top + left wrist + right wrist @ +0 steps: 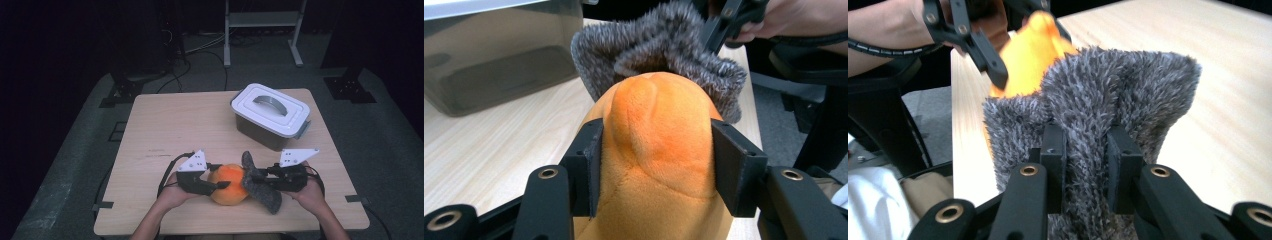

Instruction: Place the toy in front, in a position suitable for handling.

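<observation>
At the table's (165, 125) near edge, the left gripper (216, 184) is clamping one orange plush toy (229, 184) while the right gripper (260, 179) is pinching one grey fuzzy sock (260, 187) touching it, one lidded box (272, 115) behind.

A lidded grey box (272, 116) is sitting at the far right of the wooden worktop (165, 130), a metal stand (262, 22) rising behind.

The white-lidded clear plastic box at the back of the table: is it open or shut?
Shut. The white lid with its grey handle lies flat over the clear plastic box. Whether its side latches are fastened cannot be told.
</observation>
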Tool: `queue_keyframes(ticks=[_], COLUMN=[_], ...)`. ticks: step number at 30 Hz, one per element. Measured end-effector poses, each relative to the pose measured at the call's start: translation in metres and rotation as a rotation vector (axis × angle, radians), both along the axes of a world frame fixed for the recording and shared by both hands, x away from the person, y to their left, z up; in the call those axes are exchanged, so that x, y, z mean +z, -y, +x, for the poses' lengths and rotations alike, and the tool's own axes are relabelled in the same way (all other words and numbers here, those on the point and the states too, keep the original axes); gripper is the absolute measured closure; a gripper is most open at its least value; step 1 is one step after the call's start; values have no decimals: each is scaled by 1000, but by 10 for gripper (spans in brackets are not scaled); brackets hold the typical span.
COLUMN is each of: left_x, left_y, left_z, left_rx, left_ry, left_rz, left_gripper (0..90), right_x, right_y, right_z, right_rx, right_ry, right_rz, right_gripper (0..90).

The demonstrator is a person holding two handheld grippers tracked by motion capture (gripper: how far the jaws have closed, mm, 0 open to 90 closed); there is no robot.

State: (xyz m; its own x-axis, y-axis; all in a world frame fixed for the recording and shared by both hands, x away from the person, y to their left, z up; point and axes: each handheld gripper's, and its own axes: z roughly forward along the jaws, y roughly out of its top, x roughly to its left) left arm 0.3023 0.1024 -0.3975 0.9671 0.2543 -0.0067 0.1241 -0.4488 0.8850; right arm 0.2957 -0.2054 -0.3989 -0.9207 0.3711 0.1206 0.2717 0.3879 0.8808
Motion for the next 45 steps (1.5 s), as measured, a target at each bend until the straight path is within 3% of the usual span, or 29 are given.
queue_keyframes(ticks=[3, 7, 10, 12, 14, 19, 22, 24, 26, 28, 31, 35, 38, 39, 42, 45], left_x=[3, 4, 0, -2, -3, -6, -7, -7, -8, -8, -8, -8, -8, -9, -9, -10], left_y=[2, 4, 0, -4, -7, -8, -7, -8, -8, -6, -2, 1, 0, 0, 2, 3], left_z=[-3, -4, -1, 1, 3, 5, 4, 4, 5, 3, -1, -6, -4, -4, -5, -6], left_rx=[-2, -2, 6, 10, 14, 3, -4, 4, -4, -18, -55, -79, -60, -64, -78, -87], left_ry=[22, 40, 26, 13, 1, -14, 2, -1, -4, 7, 35, 77, 61, 61, 68, 66], left_rz=[8, 28, 25, 13, 4, -12, 4, -4, -7, 0, 7, 37, 20, 21, 27, 23], left_gripper=[452, 456, 457, 457, 450, 427, 417, 417, 417, 415, 412, 409, 411, 411, 410, 408], right_x=[10, 10, -2, -9, -10, 1, -4, -8, -8, -7, 0, 0, -4, -6, -9, -2], right_y=[-3, -12, -13, -9, -5, -12, -19, -15, -10, -5, -9, -22, -18, -14, -8, -12], right_z=[-3, -6, -2, 3, 4, 1, 2, 4, 3, 3, 1, -1, 1, 2, 2, 0], right_rx=[23, 36, 32, 23, 2, 14, 26, 34, 23, 11, 33, 64, 63, 57, 44, 47], right_ry=[14, 30, 5, -30, -31, -3, -5, -25, -26, -35, -26, -14, -27, -29, -50, -30], right_rz=[58, 41, -2, -5, -20, 46, 17, 16, -22, -6, 62, 39, 27, 1, -5, 37], right_gripper=[727, 722, 721, 722, 723, 720, 714, 716, 719, 722, 721, 713, 713, 712, 716, 717])
